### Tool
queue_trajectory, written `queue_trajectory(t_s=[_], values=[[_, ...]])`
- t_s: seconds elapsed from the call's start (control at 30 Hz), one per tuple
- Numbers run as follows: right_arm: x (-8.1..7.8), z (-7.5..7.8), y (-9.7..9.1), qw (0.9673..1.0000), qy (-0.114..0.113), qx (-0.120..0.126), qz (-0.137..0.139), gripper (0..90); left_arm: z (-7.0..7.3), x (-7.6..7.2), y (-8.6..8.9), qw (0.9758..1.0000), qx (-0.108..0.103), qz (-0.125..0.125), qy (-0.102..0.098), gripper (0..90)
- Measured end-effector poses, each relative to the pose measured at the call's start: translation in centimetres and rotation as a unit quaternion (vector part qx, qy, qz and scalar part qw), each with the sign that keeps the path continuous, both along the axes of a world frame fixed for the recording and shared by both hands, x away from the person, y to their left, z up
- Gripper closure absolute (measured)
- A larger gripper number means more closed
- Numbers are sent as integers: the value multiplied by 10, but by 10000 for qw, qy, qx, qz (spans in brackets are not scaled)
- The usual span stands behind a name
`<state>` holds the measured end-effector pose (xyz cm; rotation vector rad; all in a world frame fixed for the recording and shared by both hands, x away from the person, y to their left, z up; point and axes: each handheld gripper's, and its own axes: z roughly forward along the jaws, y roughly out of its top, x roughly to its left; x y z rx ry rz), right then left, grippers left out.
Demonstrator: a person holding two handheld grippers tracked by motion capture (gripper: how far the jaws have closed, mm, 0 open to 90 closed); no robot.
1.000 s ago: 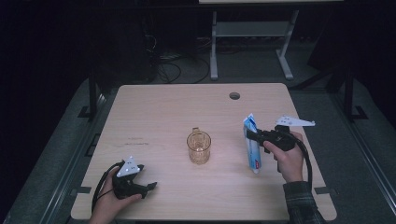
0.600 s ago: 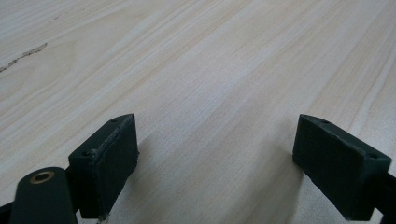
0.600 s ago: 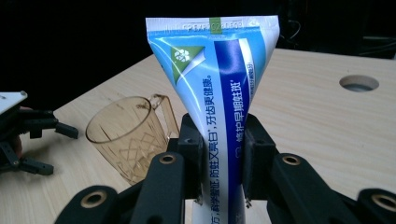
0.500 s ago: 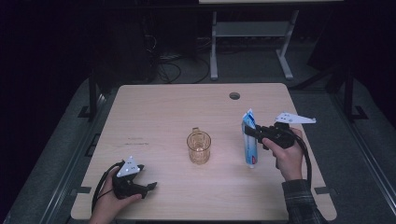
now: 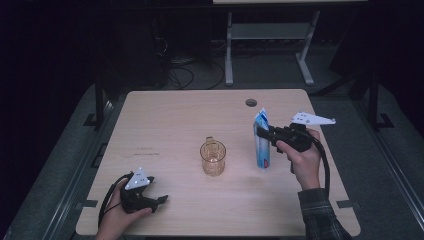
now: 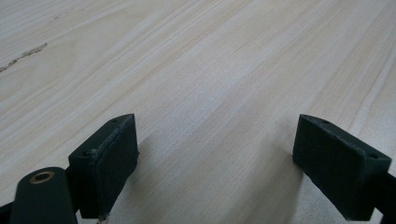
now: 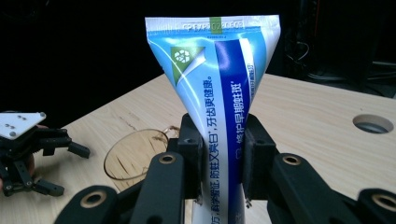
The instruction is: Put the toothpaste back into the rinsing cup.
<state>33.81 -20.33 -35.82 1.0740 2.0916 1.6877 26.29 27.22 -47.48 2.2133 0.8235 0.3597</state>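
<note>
**A:** So why's the right gripper [image 5: 264, 134] got that toothpaste tube [image 5: 261, 145] standing on end like that? Crimped end up, cap end down?

**B:** My guess is it's headed for the glass mug [image 5: 213, 157]. From the right gripper view the jaws are pinching the tube [image 7: 219, 107] around its middle, flat faces against the pads, so it hangs straight and won't flop. Cap-down means it could drop into the mug [image 7: 135, 158] and stand there like in a bathroom cup. Just my read though.

**A:** And where's the mug relative to it?

**B:** Off to the right gripper's left side and lower, a fair gap between them. The tube's bottom end looks like it's off the counter [image 5: 175, 125] or barely above it, hard to tell from up top.

**A:** The other one's doing nothing?

**B:** Pretty much. The left gripper [image 5: 161, 200] is parked low near the person's edge, jaws spread wide with nothing but bare wood [image 6: 210, 93] between them. Probably just kept out of the way, or ready to steady the mug if it tips.

**A:** What's the surface like?

**B:** Pale wood-grain laminate, smooth, with a cable hole [image 5: 251, 103] beyond the right gripper. Room's dark all round; grey floor, a tangle of cables [image 5: 185, 70] and a white stand's legs [image 5: 270, 55] past the far edge.
</note>
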Motion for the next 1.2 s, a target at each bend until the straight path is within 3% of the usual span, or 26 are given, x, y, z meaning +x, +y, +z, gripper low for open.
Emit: queue_trajectory(t_s=[1.2], values=[[18,42,47,9985,-370,83,384,725,0,0,0,10000,-13,4,1,134]])
